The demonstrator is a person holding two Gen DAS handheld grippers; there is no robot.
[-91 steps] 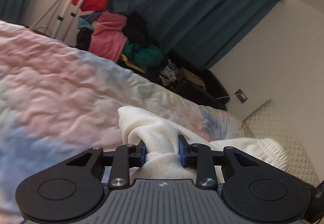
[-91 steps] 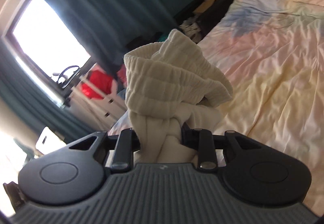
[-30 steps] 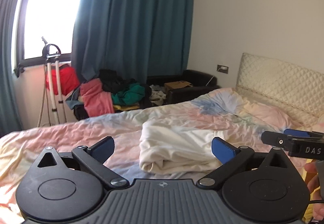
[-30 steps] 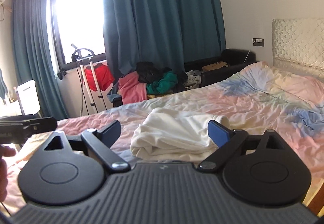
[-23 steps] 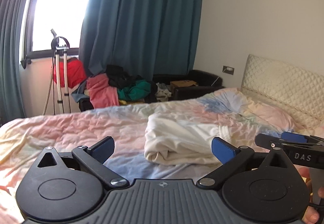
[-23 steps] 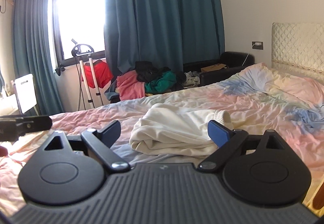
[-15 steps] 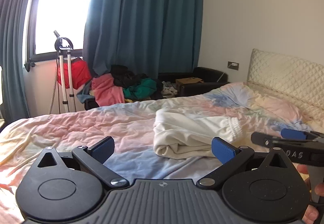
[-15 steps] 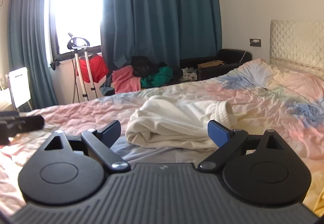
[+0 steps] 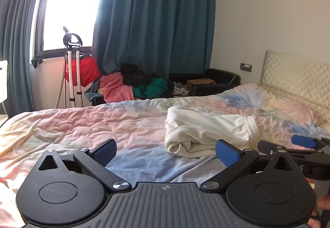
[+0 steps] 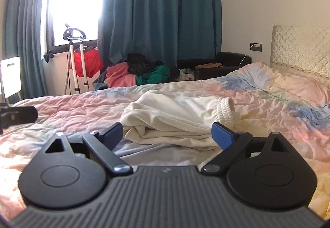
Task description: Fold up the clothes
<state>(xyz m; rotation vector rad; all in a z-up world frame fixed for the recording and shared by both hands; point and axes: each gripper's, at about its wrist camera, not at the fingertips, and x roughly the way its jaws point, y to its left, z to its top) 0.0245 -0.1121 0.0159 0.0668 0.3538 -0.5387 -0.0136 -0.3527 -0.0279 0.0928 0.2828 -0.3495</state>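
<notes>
A cream-white garment [image 9: 208, 131] lies folded in a loose bundle on the pastel tie-dye bedspread [image 9: 115, 125], its ribbed cuff to the right. My left gripper [image 9: 166, 150] is open and empty, held back from the bundle, which lies ahead and to the right. My right gripper [image 10: 168, 133] is open and empty, just short of the bundle [image 10: 177, 118], which lies between and beyond its fingertips. The right gripper also shows at the right edge of the left wrist view [image 9: 297, 145]. The left gripper shows at the left edge of the right wrist view [image 10: 16, 115].
A pile of pink, black and green clothes [image 9: 134, 85] lies beyond the bed's far side, beside a garment steamer stand [image 9: 72, 67] with a red item. A black sofa [image 9: 214, 81] stands by teal curtains. A quilted headboard [image 9: 297, 75] is at the right.
Three seconds ago both grippers were shut on the white garment and held it up. It now lies on the bed, both grippers are open, and the views have drifted leftward.
</notes>
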